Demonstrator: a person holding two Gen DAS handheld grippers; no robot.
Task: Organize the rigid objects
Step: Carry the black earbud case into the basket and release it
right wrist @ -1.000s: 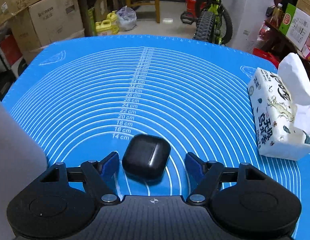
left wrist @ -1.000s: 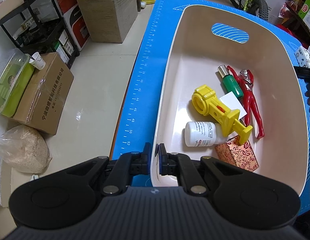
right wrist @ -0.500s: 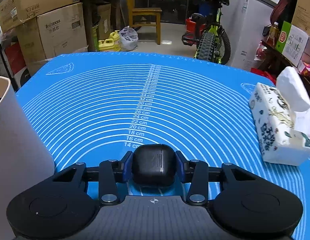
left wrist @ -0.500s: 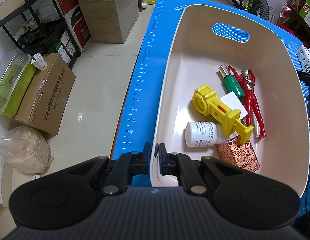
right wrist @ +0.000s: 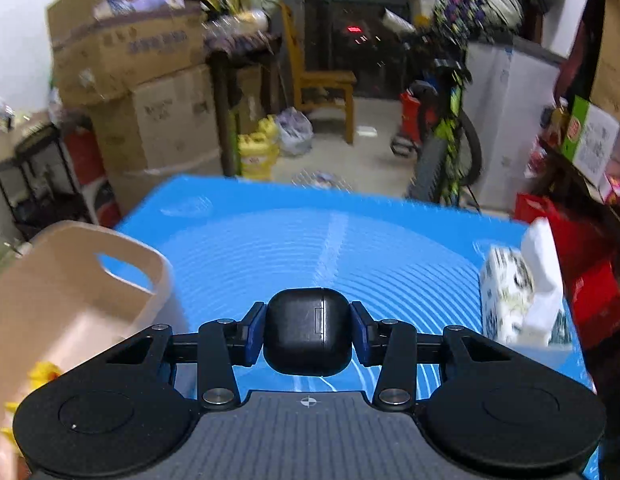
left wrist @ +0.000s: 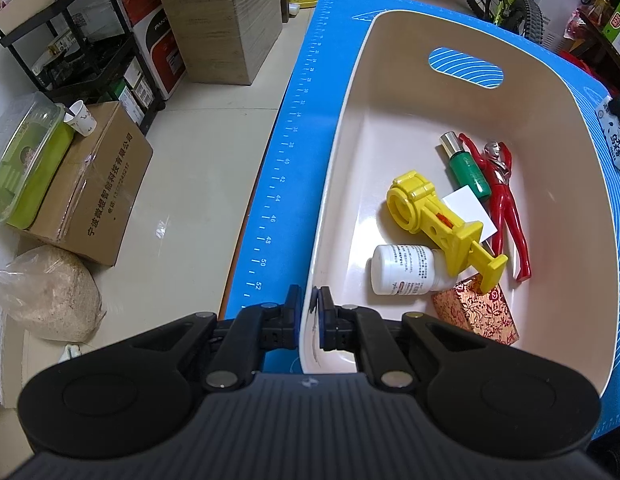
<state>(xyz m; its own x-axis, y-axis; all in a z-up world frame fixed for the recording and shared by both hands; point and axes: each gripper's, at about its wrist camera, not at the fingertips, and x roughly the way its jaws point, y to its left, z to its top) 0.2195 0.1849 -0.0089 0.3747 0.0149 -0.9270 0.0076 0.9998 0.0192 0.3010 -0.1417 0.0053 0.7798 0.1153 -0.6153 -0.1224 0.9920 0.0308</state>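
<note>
Two fingers [right wrist: 360, 330] around earbud case [right wrist: 308, 332]

The far half of the beige bin [left wrist: 550, 128] lies bare, open from above; its near half is crowded by the yellow toy [left wrist: 438, 220], white bottle [left wrist: 402, 270], red figure [left wrist: 506, 200] and patterned box [left wrist: 476, 310]; the blue mat [right wrist: 310, 240] runs clear between the bin and the tissue pack [right wrist: 514, 300].
</note>
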